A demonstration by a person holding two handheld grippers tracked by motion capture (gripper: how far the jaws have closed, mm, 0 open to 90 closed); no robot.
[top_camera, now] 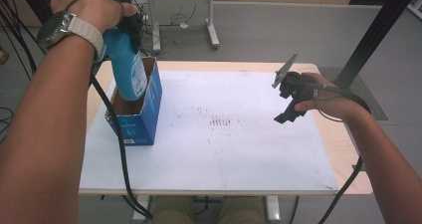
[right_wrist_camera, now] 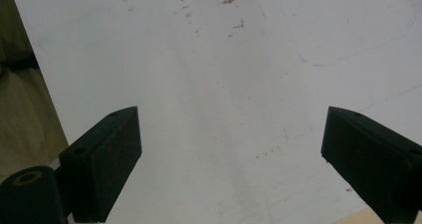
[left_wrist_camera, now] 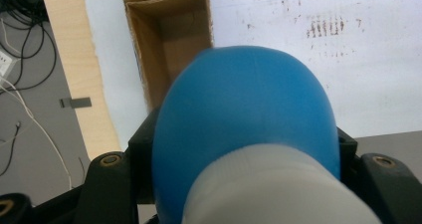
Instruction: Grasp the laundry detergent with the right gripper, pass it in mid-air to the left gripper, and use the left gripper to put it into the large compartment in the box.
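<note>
Above the open box (top_camera: 144, 109), the left gripper (top_camera: 130, 27) clamps a blue bottle (top_camera: 127, 67); the right gripper (top_camera: 290, 102) hovers over the white mat (top_camera: 239, 144), jaws wide.

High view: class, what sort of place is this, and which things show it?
Probably a lab or workshop. A plain table with a white board on it, loose cables on the grey floor, and another desk frame behind.

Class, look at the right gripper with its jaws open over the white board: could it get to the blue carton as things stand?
Probably yes. The right gripper holds nothing, and the board between it and the carton lies bare, though the left gripper's bottle hangs over the carton's opening.
</note>
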